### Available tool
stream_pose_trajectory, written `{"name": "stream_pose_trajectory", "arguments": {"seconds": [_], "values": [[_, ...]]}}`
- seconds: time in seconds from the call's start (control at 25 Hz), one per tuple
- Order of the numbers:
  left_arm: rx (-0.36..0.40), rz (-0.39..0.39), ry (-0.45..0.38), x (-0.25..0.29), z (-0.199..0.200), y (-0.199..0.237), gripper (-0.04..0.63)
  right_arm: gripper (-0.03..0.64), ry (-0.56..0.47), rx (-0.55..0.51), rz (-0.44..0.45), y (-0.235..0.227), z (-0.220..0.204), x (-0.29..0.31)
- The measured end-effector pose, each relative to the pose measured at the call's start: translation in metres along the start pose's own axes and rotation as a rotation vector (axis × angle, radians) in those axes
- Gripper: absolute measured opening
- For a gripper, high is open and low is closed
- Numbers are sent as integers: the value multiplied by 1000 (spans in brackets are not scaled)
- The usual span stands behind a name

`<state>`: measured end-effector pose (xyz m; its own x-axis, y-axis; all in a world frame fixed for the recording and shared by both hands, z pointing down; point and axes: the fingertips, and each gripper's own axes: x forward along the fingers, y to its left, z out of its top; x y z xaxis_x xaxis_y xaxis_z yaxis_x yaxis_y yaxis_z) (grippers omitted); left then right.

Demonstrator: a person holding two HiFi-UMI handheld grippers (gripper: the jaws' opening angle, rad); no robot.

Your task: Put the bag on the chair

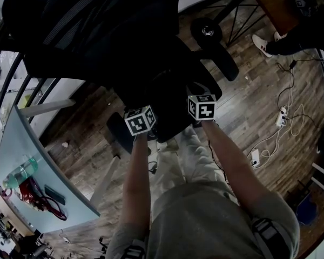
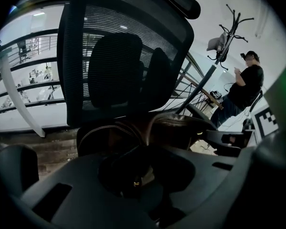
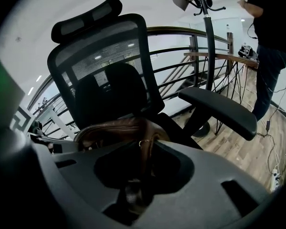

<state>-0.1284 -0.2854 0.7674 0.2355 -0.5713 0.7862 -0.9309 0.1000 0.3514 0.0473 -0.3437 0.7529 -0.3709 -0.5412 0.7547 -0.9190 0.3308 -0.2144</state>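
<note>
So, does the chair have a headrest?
Yes, the right gripper view shows a headrest above the chair and its mesh back.

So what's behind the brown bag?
The black chair's mesh backrest rises right behind the brown bag. What lies under the bag is covered, so I can't see it.

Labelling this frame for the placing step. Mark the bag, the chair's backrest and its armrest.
bag (image 3: 115, 128), right gripper view, on the brown leather top.
backrest (image 3: 97, 49), right gripper view, on the upper mesh.
armrest (image 3: 219, 111), right gripper view, on the pad's top face.
</note>
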Motion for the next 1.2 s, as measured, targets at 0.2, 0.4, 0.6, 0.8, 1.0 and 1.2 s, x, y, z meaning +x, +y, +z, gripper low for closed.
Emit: {"name": "stream_pose_trajectory", "arguments": {"seconds": [0.2,0.4,0.6,0.8,1.0,1.2], "values": [[0,-2,-8,-5,2,-3,86,138,-10,12,-16,-2,4,-7],[-11,-49,-56,-19,12,-10,179,195,-58,22,-37,-6,13,-18],[-16,-77,-72,-28,10,-14,201,199,-77,11,-56,-3,17,-29],[-18,-110,-82,-39,9,-22,201,199,-110,8,-63,5,25,-47],[-15,-116,-105,-62,11,-29,199,199,-153,10,-48,19,31,-75],[-6,-133,-146,-88,19,-39,176,198,-206,15,-30,36,39,-105]]}}
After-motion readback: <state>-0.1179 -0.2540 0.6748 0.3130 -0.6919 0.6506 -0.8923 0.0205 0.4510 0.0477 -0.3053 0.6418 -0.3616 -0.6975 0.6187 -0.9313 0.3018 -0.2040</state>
